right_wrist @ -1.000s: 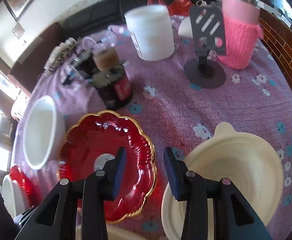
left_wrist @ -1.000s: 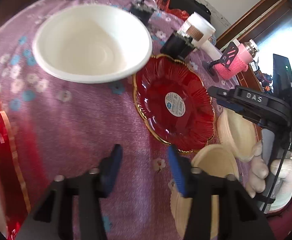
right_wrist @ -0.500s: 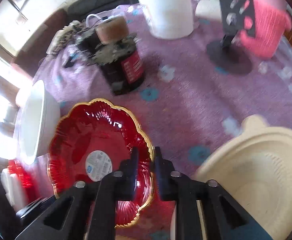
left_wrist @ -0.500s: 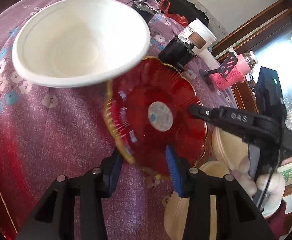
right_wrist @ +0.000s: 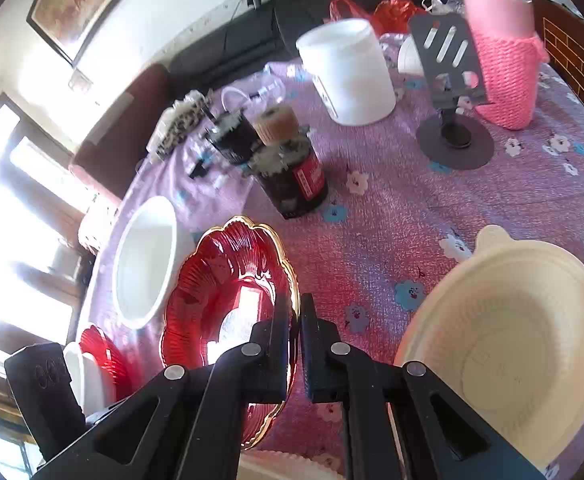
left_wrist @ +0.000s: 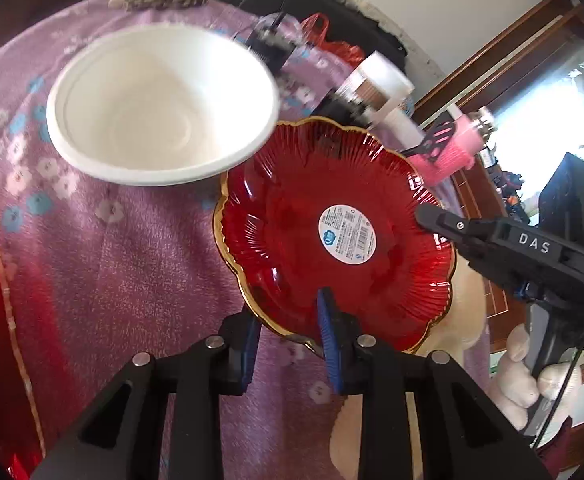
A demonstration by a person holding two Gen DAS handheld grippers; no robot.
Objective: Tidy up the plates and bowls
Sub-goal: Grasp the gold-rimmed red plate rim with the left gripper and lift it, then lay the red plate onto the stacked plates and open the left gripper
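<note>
Progress: the sorting looks to be at an early stage; dishes lie spread over the round tabletop (right_wrist: pixel 472 200) with its purple flowered cloth, and only the red scalloped glass plate with a gold rim (left_wrist: pixel 332 236) is in hand
Plate in hand: it sits tilted near the middle of the tabletop, its right edge raised, just beside the large white bowl (left_wrist: pixel 160 104), whose rim overlaps its far-left edge in the left wrist view
Left to do: the white bowl, the cream fibre bowl (right_wrist: pixel 508 336) well apart on the right, and a second cream dish half hidden under the plate are all loose; another red plate (right_wrist: pixel 104 360) with something white stands at the left edge, which may be the stack to join, though that is a guess
Right tool: the right tool (right_wrist: pixel 300 320) is clamped fully onto the plate's gold rim, one finger inside the plate and one outside
Left tool: the left tool (left_wrist: pixel 288 328) straddles the plate's near edge, jaws closing, blue pads (left_wrist: pixel 326 320) either side of the rim; whether they press yet cannot be told
Pose: both tools slant downward onto the plate from opposite sides; a white-gloved hand (left_wrist: pixel 532 372) grips the right tool's handle
</note>
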